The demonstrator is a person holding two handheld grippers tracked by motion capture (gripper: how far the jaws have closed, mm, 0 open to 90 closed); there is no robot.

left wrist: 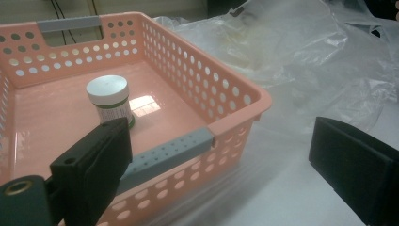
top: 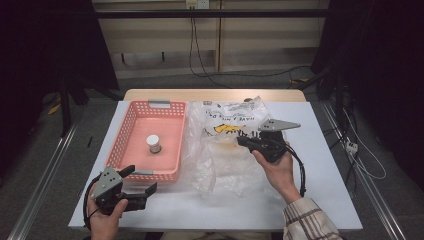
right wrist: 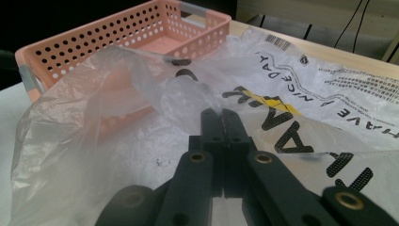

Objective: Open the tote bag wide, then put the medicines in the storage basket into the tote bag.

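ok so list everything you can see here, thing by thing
basket: one, pink with grey handles, on the left half of the table
bottle: one, white cap with a green-edged label, upright inside the basket
plastic bag: one, clear with black and yellow print, crumpled just right of the basket
table: one, white top
cables: several, black, hanging down the wall behind the table
left gripper: one, black, jaws open, near the basket's front corner, holding nothing
right gripper: one, black, jaws shut, pinching a fold of the plastic bag
hands: two, one on each gripper, the right in a plaid sleeve
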